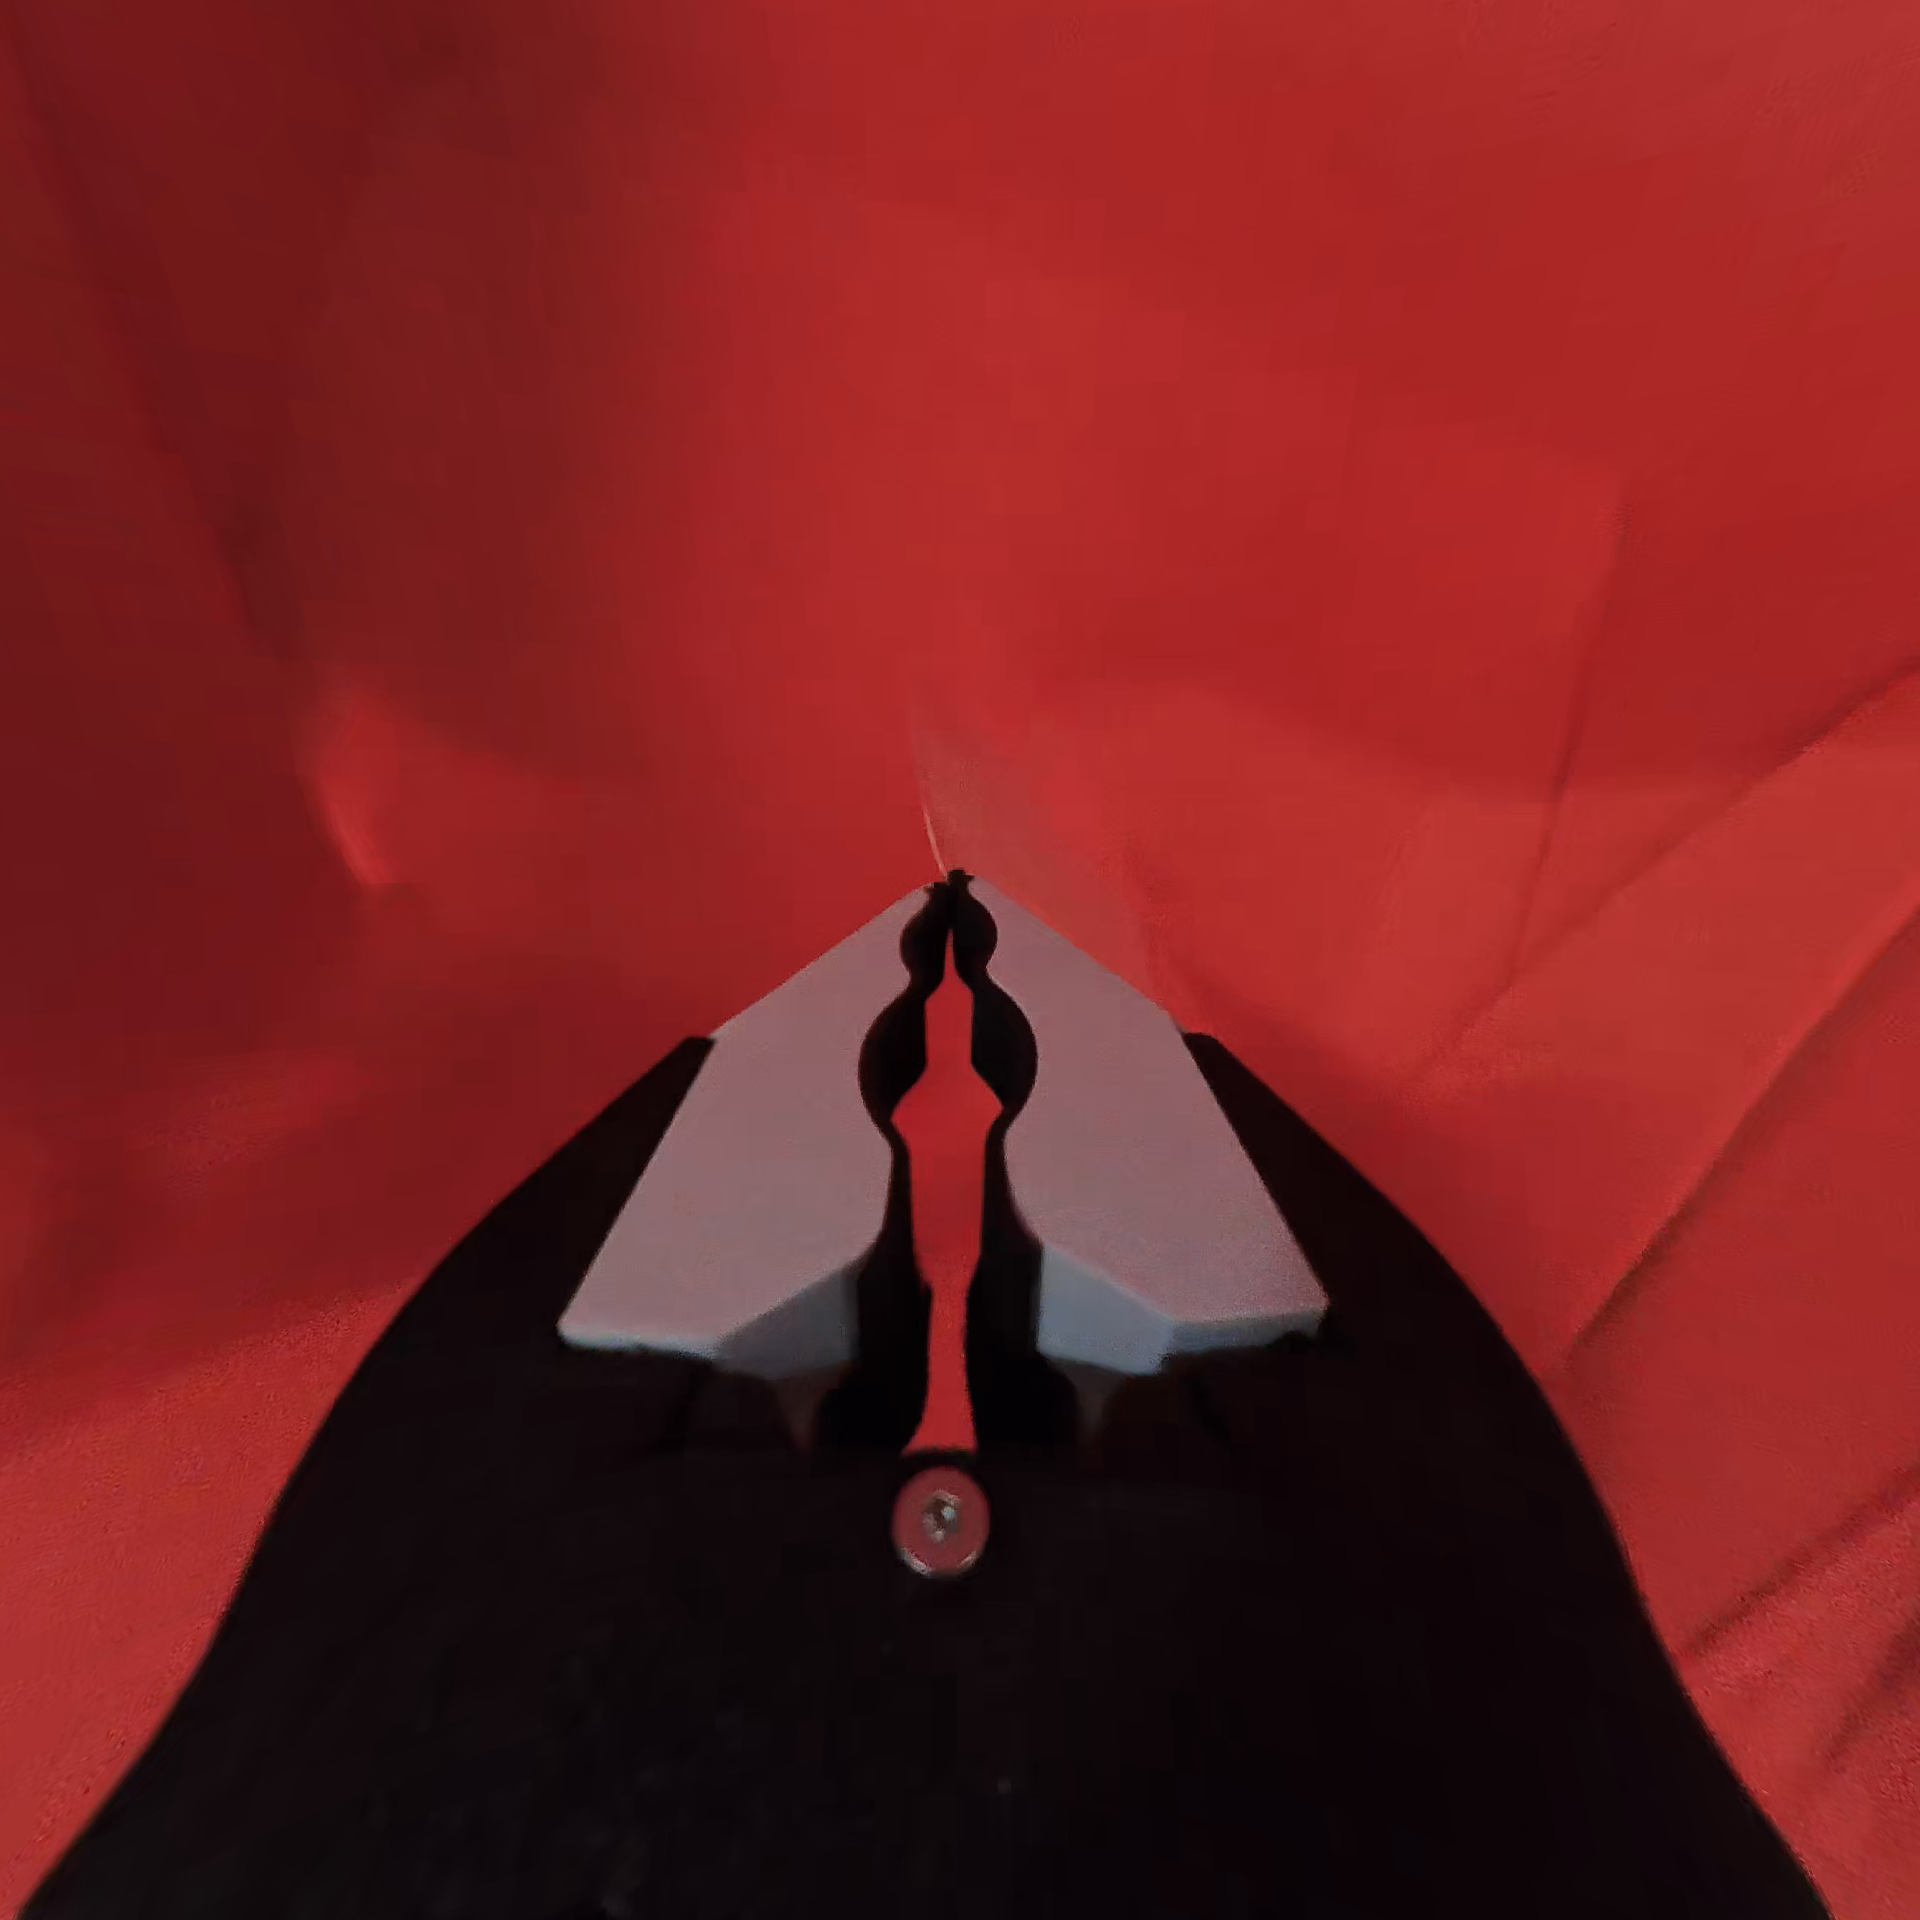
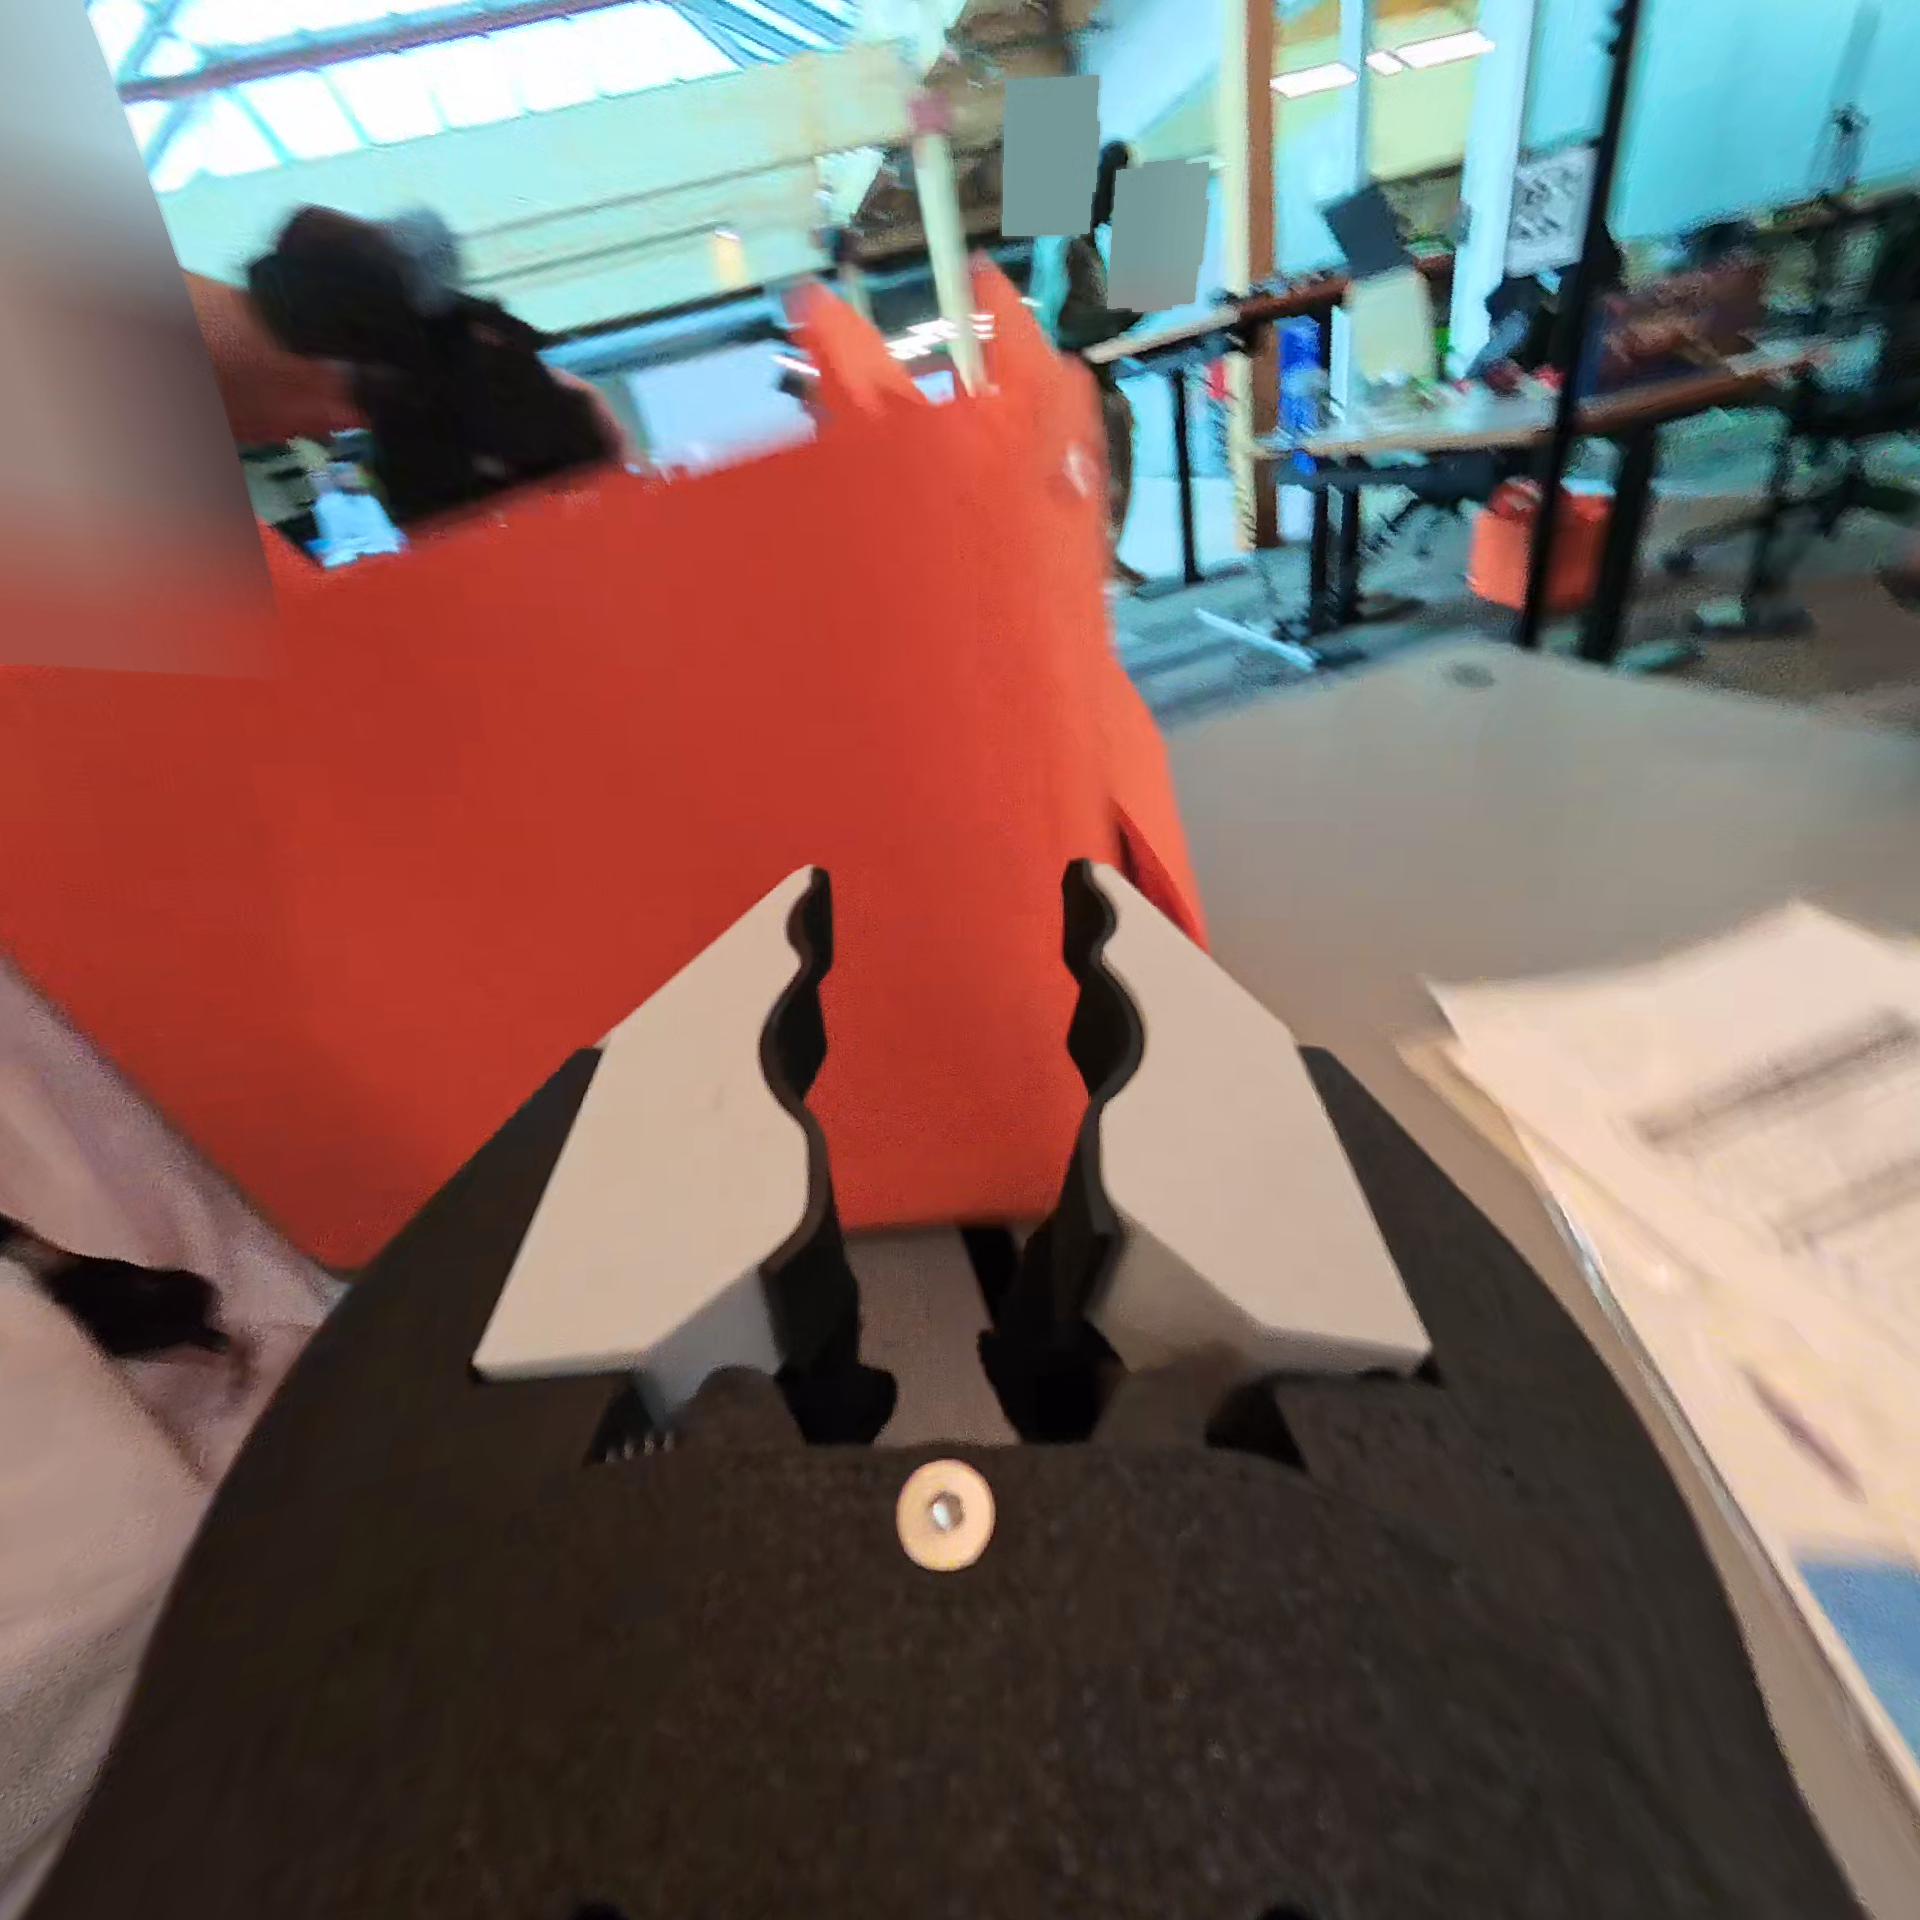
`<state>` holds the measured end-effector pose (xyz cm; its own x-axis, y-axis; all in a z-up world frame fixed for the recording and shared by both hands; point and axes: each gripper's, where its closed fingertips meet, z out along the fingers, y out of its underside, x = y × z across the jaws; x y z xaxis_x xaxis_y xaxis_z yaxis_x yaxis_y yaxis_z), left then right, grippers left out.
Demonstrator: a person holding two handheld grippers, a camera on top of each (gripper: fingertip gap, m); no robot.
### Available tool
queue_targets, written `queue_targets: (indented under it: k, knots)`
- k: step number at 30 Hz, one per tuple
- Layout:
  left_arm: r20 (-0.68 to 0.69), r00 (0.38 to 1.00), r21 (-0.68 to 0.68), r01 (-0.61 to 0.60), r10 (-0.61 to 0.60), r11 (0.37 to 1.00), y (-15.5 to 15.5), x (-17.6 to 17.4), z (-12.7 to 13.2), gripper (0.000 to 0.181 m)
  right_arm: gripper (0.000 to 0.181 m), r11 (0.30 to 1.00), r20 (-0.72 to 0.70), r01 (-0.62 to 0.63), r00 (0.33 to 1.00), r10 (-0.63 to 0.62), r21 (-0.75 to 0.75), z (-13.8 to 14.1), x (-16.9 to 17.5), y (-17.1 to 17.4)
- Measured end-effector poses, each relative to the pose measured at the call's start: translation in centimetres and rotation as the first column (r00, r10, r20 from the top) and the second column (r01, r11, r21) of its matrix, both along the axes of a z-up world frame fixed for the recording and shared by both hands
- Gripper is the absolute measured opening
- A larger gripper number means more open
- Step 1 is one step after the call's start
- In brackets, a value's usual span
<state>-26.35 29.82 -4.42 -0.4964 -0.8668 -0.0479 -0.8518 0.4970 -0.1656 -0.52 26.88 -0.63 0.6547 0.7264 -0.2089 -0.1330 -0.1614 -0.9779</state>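
Left gripper jaws pinching red cloth.

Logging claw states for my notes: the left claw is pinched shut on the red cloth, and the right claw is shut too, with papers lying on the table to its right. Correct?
Not quite: the right wrist view shows the right claw open, its fingers apart with red cloth behind. The left claw is pinched on the cloth, and papers lie on the table to the right.

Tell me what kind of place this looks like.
Probably a shared workshop or lab: long wooden workbenches on black legs cluttered with gear, a tall black stand pole, and a glazed skylight roof. Up close, red-orange cloth fills the view.
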Motion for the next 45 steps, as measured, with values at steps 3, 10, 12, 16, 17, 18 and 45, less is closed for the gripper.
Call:
queue_targets:
  k: [3, 10, 12, 16, 17, 18, 45]
  knots:
    - [0.112, 0.991, 0.056, -0.075, 0.068, 0.996, 1.0, -0.1, 4.7, 0.000, 0.044, 0.989, 0.086, -0.133, 0.988, 0.126, 0.072, 7.7, -5.4, -1.5]
    - [0.318, 0.947, 0.080, -0.073, 0.044, 0.994, -0.2, 1.6, 13.1, 0.000, 0.060, 0.928, 0.467, -0.349, 0.804, 0.368, -0.130, 12.6, -17.5, 0.7]
    - [0.361, 0.932, 0.080, -0.058, 0.025, 0.995, -1.1, 2.2, 14.5, 0.000, 0.059, 0.913, 0.526, -0.325, 0.746, 0.409, -0.248, 11.0, -19.6, 2.2]
    - [0.444, 0.896, 0.074, -0.037, 0.000, 0.997, -1.9, 3.1, 16.0, 0.000, 0.056, 0.884, 0.617, -0.282, 0.636, 0.462, -0.372, 7.1, -20.9, 2.6]
    - [0.459, 0.888, 0.078, -0.033, -0.006, 0.996, -1.9, 3.1, 16.2, 0.000, 0.049, 0.883, 0.631, -0.286, 0.621, 0.466, -0.371, 6.5, -20.9, 2.4]
    - [0.471, 0.882, 0.075, -0.031, -0.008, 0.997, -1.9, 3.0, 16.3, 0.000, 0.031, 0.889, 0.633, -0.295, 0.624, 0.457, -0.351, 6.6, -21.1, 2.3]
    - [0.730, 0.280, -0.379, -0.594, 0.624, 0.710, 1.8, -12.8, 17.8, 0.038, 0.000, 0.934, 0.953, 0.192, -0.109, -0.284, 0.300, -11.3, 18.1, 16.3]
